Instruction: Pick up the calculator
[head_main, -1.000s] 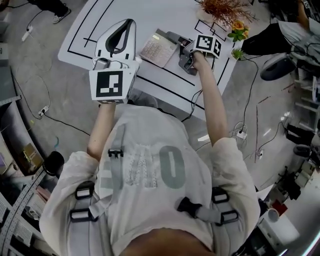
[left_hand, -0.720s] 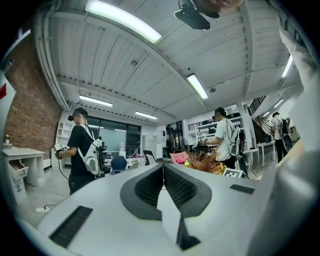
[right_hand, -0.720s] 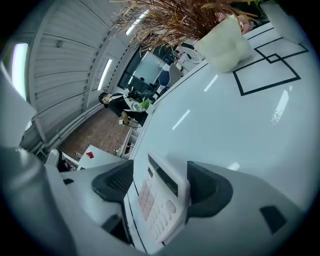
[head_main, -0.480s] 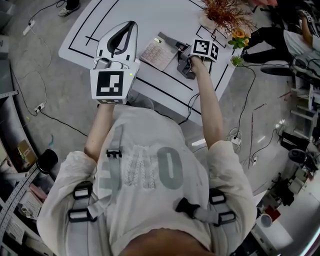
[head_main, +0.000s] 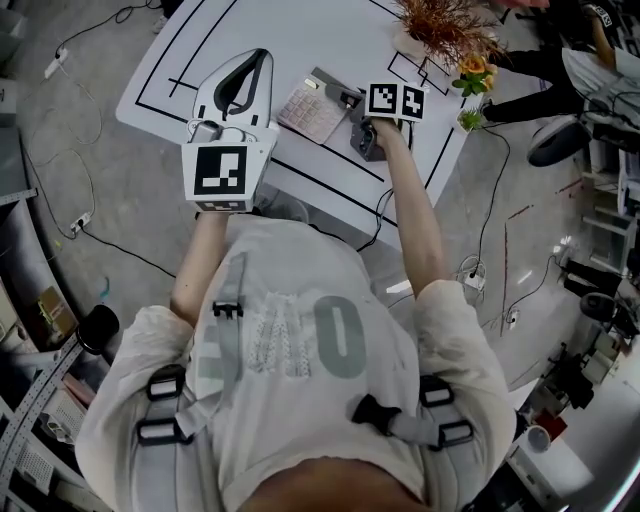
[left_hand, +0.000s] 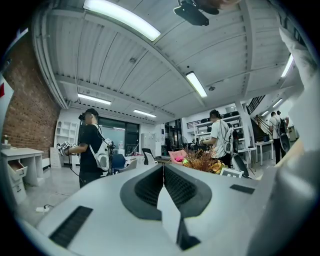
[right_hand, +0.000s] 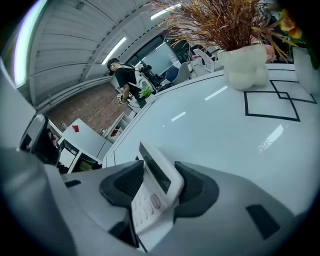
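Gripping the calculator (right_hand: 152, 200) across its width for lifting, your right gripper (right_hand: 159, 176) has just been closing its jaws; your left gripper (left_hand: 163, 170) idles closed, empty

A white table (head_main: 300, 30) bears black lines (right_hand: 270, 117). At its far end stands a dried plant (head_main: 445, 22) in a white pot (right_hand: 245, 67), with an orange flower (head_main: 476, 62) just beside it. Cables (head_main: 70, 215) trail over the grey floor (head_main: 60, 120), and a power strip (head_main: 472, 272) lies right of the table. Across the room, a person in black (left_hand: 92, 145) and a person in white (left_hand: 219, 137) stand under ceiling lights (left_hand: 122, 19), and a brick wall (left_hand: 25, 110) is at the left.
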